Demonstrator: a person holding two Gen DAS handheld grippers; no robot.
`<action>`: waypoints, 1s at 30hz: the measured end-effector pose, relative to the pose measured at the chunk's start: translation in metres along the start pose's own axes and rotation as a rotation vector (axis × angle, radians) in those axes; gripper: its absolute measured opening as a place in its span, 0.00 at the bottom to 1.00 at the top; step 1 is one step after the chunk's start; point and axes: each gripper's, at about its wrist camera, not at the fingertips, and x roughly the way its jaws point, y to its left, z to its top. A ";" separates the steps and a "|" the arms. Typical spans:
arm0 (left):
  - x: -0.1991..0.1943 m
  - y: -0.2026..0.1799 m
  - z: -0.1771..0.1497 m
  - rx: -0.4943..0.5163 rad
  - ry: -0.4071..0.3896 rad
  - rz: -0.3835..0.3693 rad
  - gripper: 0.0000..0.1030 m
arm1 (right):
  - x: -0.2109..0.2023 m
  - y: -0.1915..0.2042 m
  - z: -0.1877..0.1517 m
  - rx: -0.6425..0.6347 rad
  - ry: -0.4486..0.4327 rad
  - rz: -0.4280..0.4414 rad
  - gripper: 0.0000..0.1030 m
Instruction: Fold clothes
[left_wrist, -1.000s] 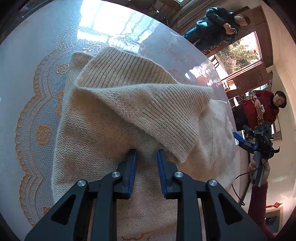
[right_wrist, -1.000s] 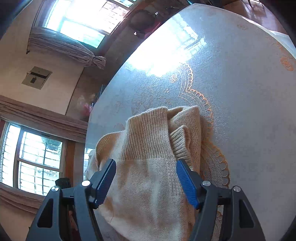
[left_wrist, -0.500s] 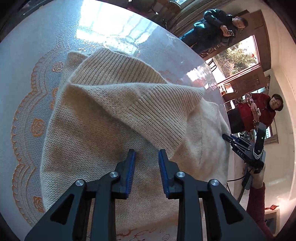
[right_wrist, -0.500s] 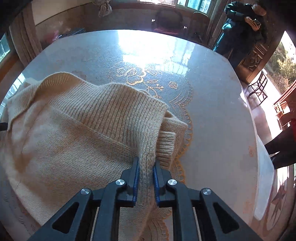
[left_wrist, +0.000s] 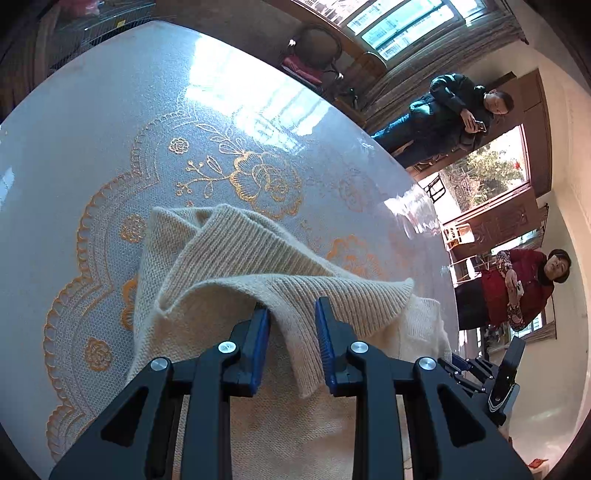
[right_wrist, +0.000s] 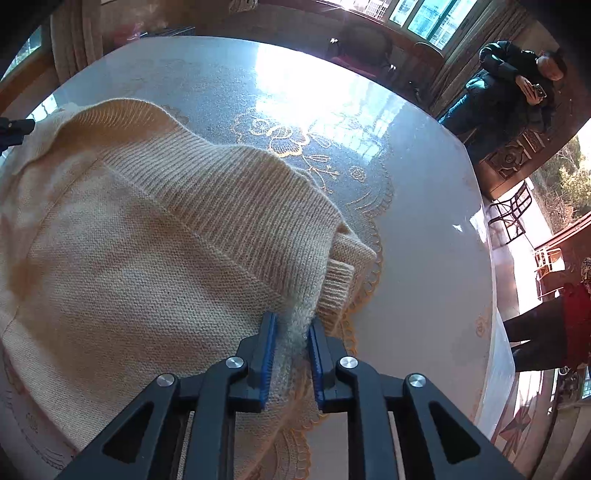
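A cream knitted sweater (left_wrist: 236, 280) lies bunched on the near part of a round glossy surface (left_wrist: 110, 122) patterned with gold lace and flowers, its ribbed hem folded over into a raised ridge. The left claw (left_wrist: 291, 328) reaches down over the garment, and a ribbed flap of knit runs between its blue pads; the pads stand close on either side of the fold, but whether they press on it cannot be told. In the right wrist view the right claw (right_wrist: 291, 343) pinches a fuzzy edge of the sweater (right_wrist: 147, 240) at its near right corner, just beside a ribbed cuff (right_wrist: 338, 284) that pokes out to the right over the lace border; its jaws have just eased slightly wider, the knit between them. The rest of the sweater spreads left and away from that claw. Beyond the far right edge of the surface stand a person in a dark jacket (left_wrist: 450, 110) and a person in red (left_wrist: 517, 288).
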 end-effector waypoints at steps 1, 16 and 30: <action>-0.006 0.006 0.003 -0.011 -0.012 0.005 0.25 | -0.001 -0.001 0.000 0.007 -0.007 0.018 0.20; -0.008 -0.004 -0.003 0.017 0.055 -0.033 0.26 | -0.029 -0.004 0.018 0.106 -0.106 0.291 0.25; 0.047 0.007 0.036 -0.324 0.045 -0.427 0.31 | -0.060 -0.058 0.006 0.470 -0.368 0.658 0.25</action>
